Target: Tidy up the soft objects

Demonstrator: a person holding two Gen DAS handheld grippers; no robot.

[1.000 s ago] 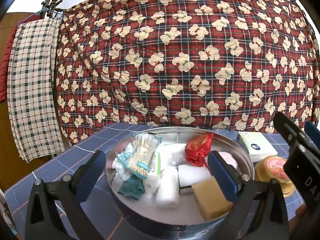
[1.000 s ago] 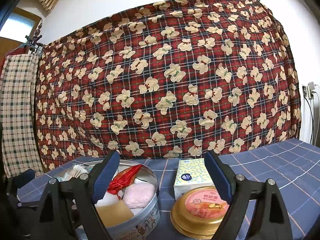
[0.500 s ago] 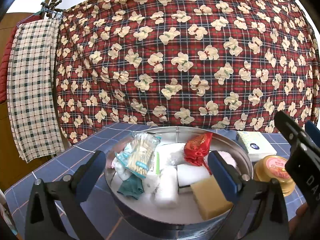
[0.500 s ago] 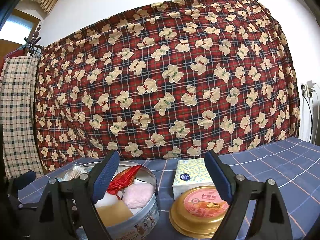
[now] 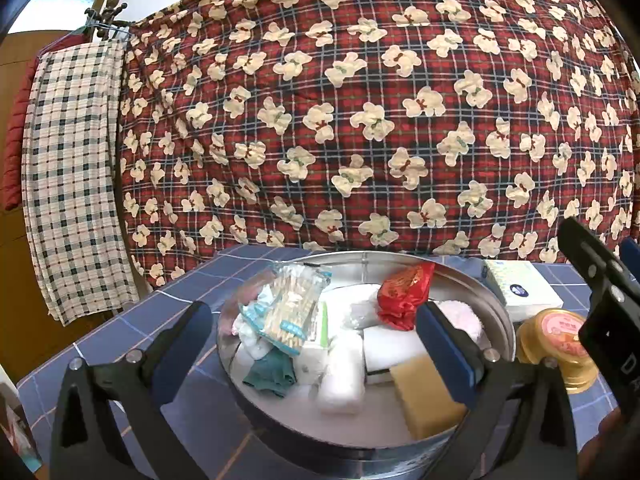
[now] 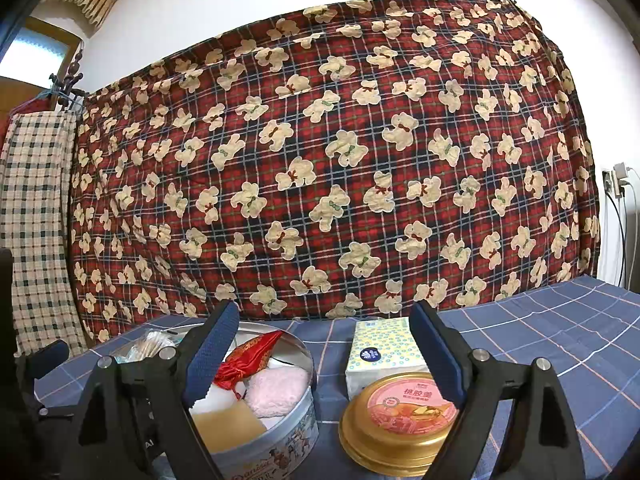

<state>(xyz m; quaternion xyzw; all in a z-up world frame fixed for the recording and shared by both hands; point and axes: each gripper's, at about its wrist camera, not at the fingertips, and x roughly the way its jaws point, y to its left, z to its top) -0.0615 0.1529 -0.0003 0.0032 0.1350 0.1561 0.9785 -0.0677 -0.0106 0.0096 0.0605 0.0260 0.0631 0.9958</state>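
Your left gripper (image 5: 312, 344) hovers over the round tin (image 5: 496, 308) with its 2 fingers spread wide and nothing between them. Inside the tin, from left to right, you see a teal cloth (image 5: 270, 370), a bag of cotton swabs (image 5: 292, 308), white foam blocks (image 5: 344, 372), a red pouch (image 5: 404, 296), a yellow sponge (image 5: 428, 396) and a pink puff (image 5: 460, 316). The tin stands on a blue checked tablecloth (image 6: 560, 340). Your right gripper (image 6: 322, 360) is also spread wide and holds nothing; through it you see the tin at left, then a tissue pack (image 6: 384, 352) with a gold-lidded jar (image 6: 400, 420) just in front of it. A red plaid blanket (image 6: 320, 160) hangs behind the table.
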